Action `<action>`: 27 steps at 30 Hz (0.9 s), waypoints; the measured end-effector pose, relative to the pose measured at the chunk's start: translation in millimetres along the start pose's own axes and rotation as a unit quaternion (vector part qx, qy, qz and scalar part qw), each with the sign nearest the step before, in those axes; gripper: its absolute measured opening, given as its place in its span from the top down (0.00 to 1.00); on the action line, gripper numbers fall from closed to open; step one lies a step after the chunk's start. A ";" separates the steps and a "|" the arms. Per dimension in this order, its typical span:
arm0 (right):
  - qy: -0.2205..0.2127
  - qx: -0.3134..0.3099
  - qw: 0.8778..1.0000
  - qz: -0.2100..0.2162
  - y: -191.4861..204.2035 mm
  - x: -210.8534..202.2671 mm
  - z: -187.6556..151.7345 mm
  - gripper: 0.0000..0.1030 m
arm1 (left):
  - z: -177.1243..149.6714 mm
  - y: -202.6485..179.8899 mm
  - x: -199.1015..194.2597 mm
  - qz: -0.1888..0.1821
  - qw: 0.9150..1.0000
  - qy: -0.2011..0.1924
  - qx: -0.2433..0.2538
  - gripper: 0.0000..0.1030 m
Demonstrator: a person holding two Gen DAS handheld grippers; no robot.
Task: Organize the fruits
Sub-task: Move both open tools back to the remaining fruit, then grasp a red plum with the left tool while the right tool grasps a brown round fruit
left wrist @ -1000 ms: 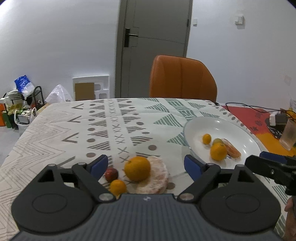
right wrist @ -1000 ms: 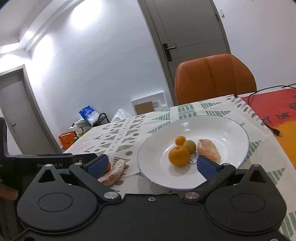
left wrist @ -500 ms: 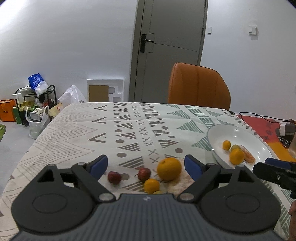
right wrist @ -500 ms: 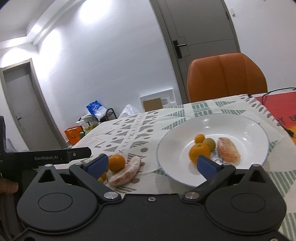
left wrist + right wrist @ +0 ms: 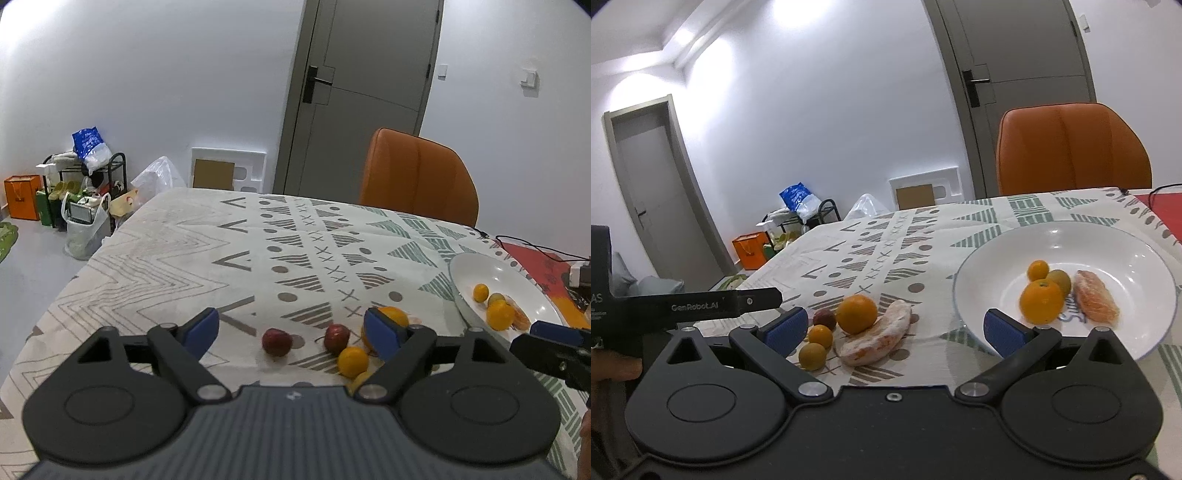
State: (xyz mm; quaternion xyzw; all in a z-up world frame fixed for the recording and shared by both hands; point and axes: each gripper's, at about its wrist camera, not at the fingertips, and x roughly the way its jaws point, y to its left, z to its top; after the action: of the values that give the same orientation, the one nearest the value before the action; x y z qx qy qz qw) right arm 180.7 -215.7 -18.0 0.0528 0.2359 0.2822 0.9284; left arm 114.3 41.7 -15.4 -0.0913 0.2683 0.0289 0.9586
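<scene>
Loose fruit lies on the patterned tablecloth: two dark red fruits (image 5: 276,341) (image 5: 336,335), a small orange (image 5: 352,361) and a large orange (image 5: 857,313) beside a peeled citrus segment (image 5: 877,338). A white plate (image 5: 1126,243) holds two oranges (image 5: 1041,301), a greenish fruit and a peeled segment (image 5: 1095,301). My left gripper (image 5: 291,329) is open and empty, just above the red fruits. My right gripper (image 5: 894,328) is open and empty, between the loose fruit and the plate.
An orange chair (image 5: 417,177) stands at the table's far side. A cable and charger (image 5: 580,275) lie on a red mat at the right. Bags and a rack (image 5: 81,184) stand on the floor at the left, by the wall.
My left gripper has drawn back and to the left, so both red fruits now show between its fingers. My right gripper has shifted left, bringing the loose fruit into its view.
</scene>
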 end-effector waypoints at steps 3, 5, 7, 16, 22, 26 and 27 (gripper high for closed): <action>0.006 -0.008 1.000 0.002 5.9 4.5 -0.9 0.03 | -2.5 5.9 4.5 -0.006 1.000 0.005 -0.006 0.26; 0.012 -0.013 1.000 0.002 9.1 9.1 -1.6 0.07 | -4.1 8.8 8.2 -0.010 1.000 0.010 -0.009 0.30; 0.020 -0.019 1.000 0.001 13.2 14.0 -2.8 0.09 | -6.5 11.7 13.0 -0.013 1.000 0.015 -0.013 0.33; 0.040 -0.032 0.999 -0.010 25.2 29.7 -4.3 0.15 | -10.9 24.2 33.4 -0.032 0.998 0.030 -0.034 0.39; 0.053 -0.043 0.998 -0.011 33.5 40.2 -4.2 0.21 | -13.7 27.9 45.8 -0.038 0.998 0.035 -0.047 0.64; 0.065 -0.047 0.997 -0.004 41.3 48.1 -5.5 0.30 | -14.5 34.6 42.4 -0.052 0.996 0.042 -0.057 0.79; 0.067 -0.050 0.997 0.000 44.0 50.0 -5.9 0.31 | -14.2 35.0 41.4 -0.052 0.996 0.043 -0.057 0.79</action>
State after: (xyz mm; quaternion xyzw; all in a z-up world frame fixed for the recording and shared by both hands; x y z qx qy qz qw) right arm 192.5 -151.7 -33.5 -0.0124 0.2832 0.2963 0.9121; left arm 138.9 73.6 -54.4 -0.1603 0.3021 -0.0100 0.9396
